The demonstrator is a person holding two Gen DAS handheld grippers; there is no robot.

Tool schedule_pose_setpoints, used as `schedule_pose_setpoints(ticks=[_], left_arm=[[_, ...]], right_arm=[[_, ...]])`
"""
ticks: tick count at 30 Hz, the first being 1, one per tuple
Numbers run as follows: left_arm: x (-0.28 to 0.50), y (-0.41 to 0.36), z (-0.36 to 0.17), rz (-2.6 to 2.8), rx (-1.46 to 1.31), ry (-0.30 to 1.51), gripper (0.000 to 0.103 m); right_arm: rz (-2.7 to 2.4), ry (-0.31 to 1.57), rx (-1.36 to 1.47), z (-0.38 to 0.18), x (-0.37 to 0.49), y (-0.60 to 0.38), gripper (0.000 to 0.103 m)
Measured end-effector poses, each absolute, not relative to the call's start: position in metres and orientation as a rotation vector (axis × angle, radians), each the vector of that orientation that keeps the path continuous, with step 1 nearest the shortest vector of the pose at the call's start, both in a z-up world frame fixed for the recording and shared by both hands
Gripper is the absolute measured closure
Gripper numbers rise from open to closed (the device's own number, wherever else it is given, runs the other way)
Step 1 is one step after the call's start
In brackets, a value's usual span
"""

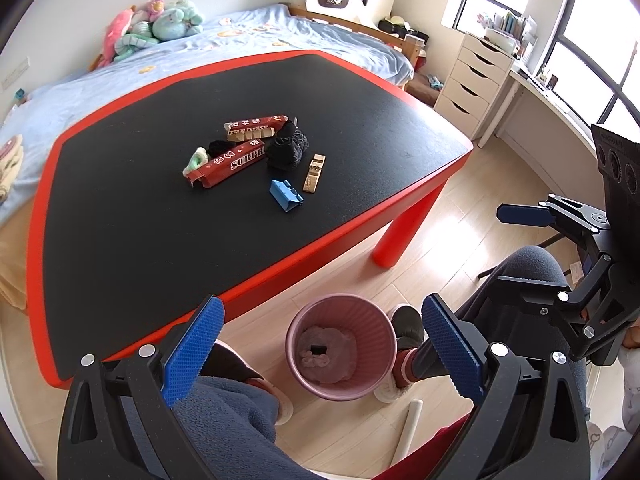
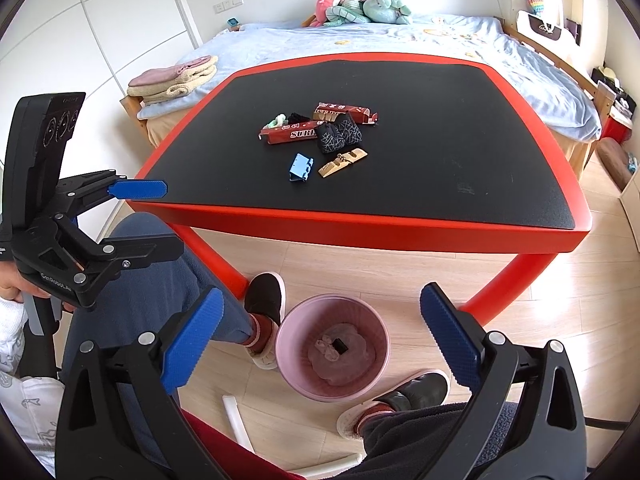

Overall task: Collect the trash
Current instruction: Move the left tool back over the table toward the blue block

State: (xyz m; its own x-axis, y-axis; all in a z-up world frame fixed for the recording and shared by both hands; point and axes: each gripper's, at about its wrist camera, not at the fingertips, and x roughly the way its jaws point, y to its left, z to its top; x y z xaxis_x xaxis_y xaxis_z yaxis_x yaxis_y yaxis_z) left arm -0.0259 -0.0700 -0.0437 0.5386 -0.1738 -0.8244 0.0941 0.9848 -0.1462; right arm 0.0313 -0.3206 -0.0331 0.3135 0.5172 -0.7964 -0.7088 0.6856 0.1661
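Tongs [image 2: 320, 344] spread above pink bin [image 2: 288, 344] holding black scrap [image 2: 340, 345].

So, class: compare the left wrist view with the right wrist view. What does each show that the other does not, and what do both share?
Only the left wrist view: the white drawer unit and the windows.

Only the right wrist view: the folded towels on the bed corner and the white wardrobe doors.

Both: the red table, the two red boxes, the blue clip, the wooden piece, the pink bin and the soft toys.
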Motion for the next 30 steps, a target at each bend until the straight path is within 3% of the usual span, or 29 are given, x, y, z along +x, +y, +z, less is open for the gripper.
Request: schedule_pose_setpoints(ticks=[30], left_arm=[[0.031, -0.047, -0.038, -0.23, -0.032, 0.987, 0.008]], right_arm=[[0.828, 0.914, -0.275, -0.01, 0.095, -0.277, 0.006]])
